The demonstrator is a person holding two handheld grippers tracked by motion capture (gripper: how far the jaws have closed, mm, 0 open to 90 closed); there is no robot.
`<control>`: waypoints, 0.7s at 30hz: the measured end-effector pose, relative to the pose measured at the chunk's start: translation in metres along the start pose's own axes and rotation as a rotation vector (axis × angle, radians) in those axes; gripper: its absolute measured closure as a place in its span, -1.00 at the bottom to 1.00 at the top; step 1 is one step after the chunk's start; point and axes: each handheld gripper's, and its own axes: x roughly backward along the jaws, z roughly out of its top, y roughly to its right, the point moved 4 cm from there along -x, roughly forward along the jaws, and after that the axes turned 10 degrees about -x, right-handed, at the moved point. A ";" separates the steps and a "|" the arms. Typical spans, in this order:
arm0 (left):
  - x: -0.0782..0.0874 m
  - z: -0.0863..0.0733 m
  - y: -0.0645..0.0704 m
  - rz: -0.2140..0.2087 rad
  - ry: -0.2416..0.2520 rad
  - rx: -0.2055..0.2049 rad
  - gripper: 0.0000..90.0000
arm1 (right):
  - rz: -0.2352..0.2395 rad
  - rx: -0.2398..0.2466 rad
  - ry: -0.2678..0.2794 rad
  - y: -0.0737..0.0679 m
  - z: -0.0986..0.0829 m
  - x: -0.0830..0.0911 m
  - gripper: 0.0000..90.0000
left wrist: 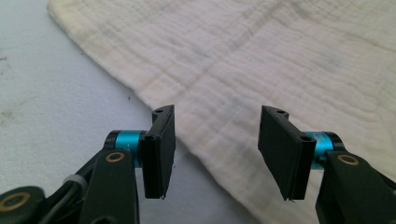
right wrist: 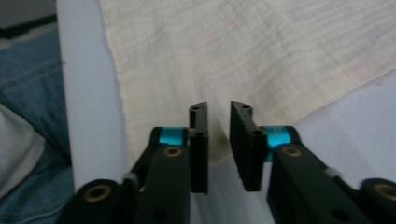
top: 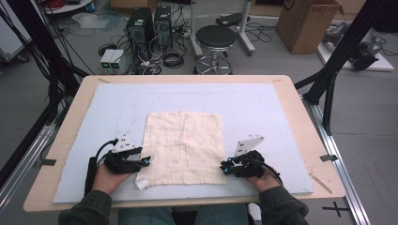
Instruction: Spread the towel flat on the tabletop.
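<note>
Flanking the cream cloth [top: 184, 147], left hand-held gripper [top: 146, 161] gapes wide, right hand-held gripper [top: 224, 168] stands narrowly parted.

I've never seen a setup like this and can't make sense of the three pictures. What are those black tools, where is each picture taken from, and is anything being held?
A seated person holds a black two-jaw hand tool in each hand: the left gripper and the right gripper. The high view looks down on the table; the other two pictures come from cameras riding on each gripper.

A cream square crinkled cloth lies flat on a pale blue-white foam board on the light wooden table. Each gripper points at a near corner of the cloth. The left jaws stand wide apart, the right ones narrowly apart. Neither holds anything yet.
</note>
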 end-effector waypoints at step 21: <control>0.015 0.010 0.001 -0.006 0.086 0.050 -0.15 | -0.078 -0.083 0.142 0.016 0.007 0.016 0.06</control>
